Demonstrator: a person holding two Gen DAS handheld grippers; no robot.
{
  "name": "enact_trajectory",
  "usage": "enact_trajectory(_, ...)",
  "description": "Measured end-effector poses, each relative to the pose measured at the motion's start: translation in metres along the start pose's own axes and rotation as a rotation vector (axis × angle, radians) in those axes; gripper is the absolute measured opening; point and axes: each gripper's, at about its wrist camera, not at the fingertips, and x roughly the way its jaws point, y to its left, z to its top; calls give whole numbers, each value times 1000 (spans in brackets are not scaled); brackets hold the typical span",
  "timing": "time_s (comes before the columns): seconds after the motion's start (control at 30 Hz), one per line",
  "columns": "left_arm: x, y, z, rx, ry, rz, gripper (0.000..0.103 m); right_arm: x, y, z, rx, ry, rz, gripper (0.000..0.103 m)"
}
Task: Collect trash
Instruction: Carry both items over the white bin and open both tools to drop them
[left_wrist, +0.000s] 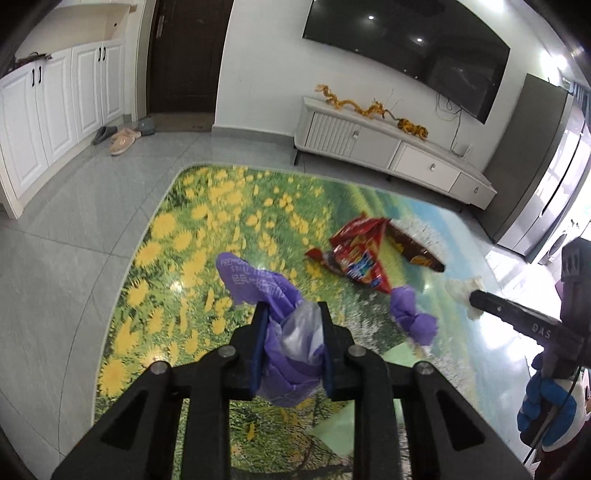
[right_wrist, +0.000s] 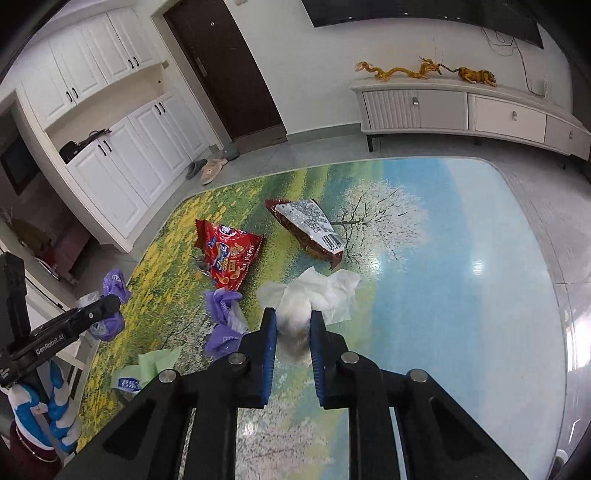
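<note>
Purple plastic wrapper (left_wrist: 284, 332) sits clamped in the left tongs (left_wrist: 291, 314) and white tissue (right_wrist: 314, 291) in the right tongs (right_wrist: 293, 321), so collection looks barely begun: beyond them lie a red snack bag (right_wrist: 229, 258), brown bag (right_wrist: 310, 229), and another purple wrapper (right_wrist: 223, 321).

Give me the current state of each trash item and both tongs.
Left tongs: shut on purple wrapper.
Right tongs: shut on white tissue.
Red snack bag: lying crumpled on mat.
Brown snack bag: lying flat, label side up.
Second purple wrapper: loose on mat.
Green wrapper: loose on mat.
</note>
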Motion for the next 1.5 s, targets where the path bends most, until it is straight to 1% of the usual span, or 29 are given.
enact_trajectory(0.1, -24, -14, 3, 22, -42, -20, 23, -40, -1, -10, 1, -47, 6, 17)
enact_trajectory(0.23, -57, -45, 1, 67, -84, -78, 23, -93, -5, -28, 6, -105, -15, 17)
enact_trajectory(0.4, -87, -104, -11, 159, -110, -162, 22, -158, -21, -60, 11, -164, -94, 17)
enact_trajectory(0.53, -99, -160, -27, 242, -93, -260, 22, -204, -48, -91, 49, -199, -182, 17)
enact_trajectory(0.6, -101, -192, -37, 288, -70, -319, 22, -224, -66, -107, 76, -209, -236, 17)
enact_trajectory(0.7, -95, -248, -52, 368, -20, -400, 22, -252, -102, -136, 150, -211, -318, 17)
enact_trajectory(0.83, -79, -328, -78, 489, 65, -469, 23, -272, -151, -178, 265, -185, -419, 17)
enact_trajectory(1.0, -54, -426, -121, 633, 187, -548, 23, -277, -209, -229, 410, -136, -464, 17)
enact_trajectory(1.1, -33, -473, -145, 666, 272, -577, 25, -274, -239, -255, 489, -102, -468, 17)
enact_trajectory(1.2, -11, -507, -163, 676, 342, -595, 27, -269, -261, -272, 539, -73, -467, 19)
enact_trajectory(1.27, 2, -525, -173, 673, 388, -601, 32, -265, -272, -280, 561, -53, -470, 19)
enact_trajectory(1.3, 9, -534, -178, 672, 408, -603, 36, -263, -276, -283, 572, -47, -474, 19)
enact_trajectory(1.33, 14, -540, -181, 671, 420, -604, 43, -262, -281, -286, 583, -43, -476, 22)
enact_trajectory(1.4, 22, -548, -187, 669, 435, -606, 51, -261, -291, -291, 607, -38, -485, 31)
enact_trajectory(1.43, 25, -551, -188, 663, 446, -613, 52, -261, -294, -293, 615, -38, -487, 39)
enact_trajectory(1.5, 27, -553, -192, 656, 454, -620, 52, -262, -297, -297, 624, -36, -492, 40)
